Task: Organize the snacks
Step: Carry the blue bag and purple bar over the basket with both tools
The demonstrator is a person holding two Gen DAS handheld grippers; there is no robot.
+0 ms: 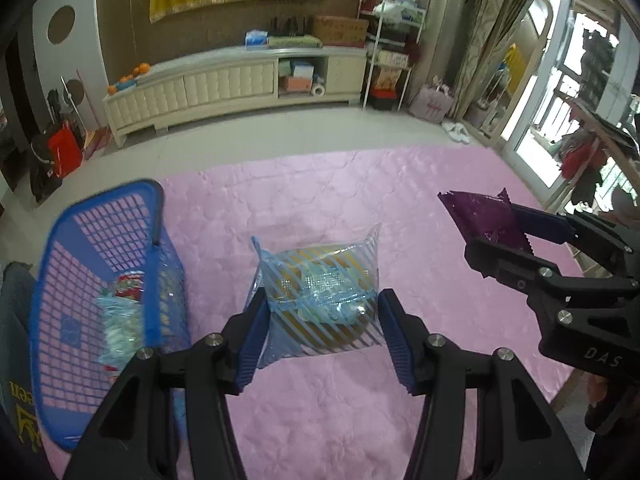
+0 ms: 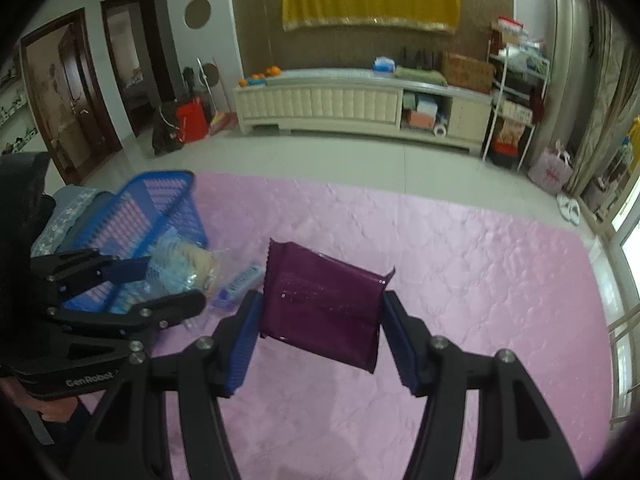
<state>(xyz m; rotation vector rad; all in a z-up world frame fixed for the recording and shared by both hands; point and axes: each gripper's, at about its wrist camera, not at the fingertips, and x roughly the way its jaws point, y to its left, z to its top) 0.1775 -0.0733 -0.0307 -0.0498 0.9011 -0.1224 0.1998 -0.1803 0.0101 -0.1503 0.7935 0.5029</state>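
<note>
My left gripper (image 1: pixel 320 312) is shut on a clear blue-striped bag (image 1: pixel 320 280) with a round brown bun inside, held above the pink mat (image 1: pixel 320 184). The right gripper (image 2: pixel 320 320) is shut on a dark purple packet (image 2: pixel 324 300), also off the mat. In the left wrist view the right gripper (image 1: pixel 496 232) and its purple packet (image 1: pixel 476 216) hang to the right. The blue mesh basket (image 1: pixel 100 208) stands to the left with a few wrapped snacks (image 1: pixel 124 300) in it. From the right wrist view, my left gripper (image 2: pixel 176 284) and its bag (image 2: pixel 188 268) are in front of the basket (image 2: pixel 160 200).
A small blue packet (image 2: pixel 240 284) lies on the mat beside the basket. A person's denim leg (image 1: pixel 16 300) is at the far left. Beyond the mat are tiled floor, a long white cabinet (image 1: pixel 224 84), a shelf rack (image 1: pixel 388 40) and white slippers (image 1: pixel 456 132).
</note>
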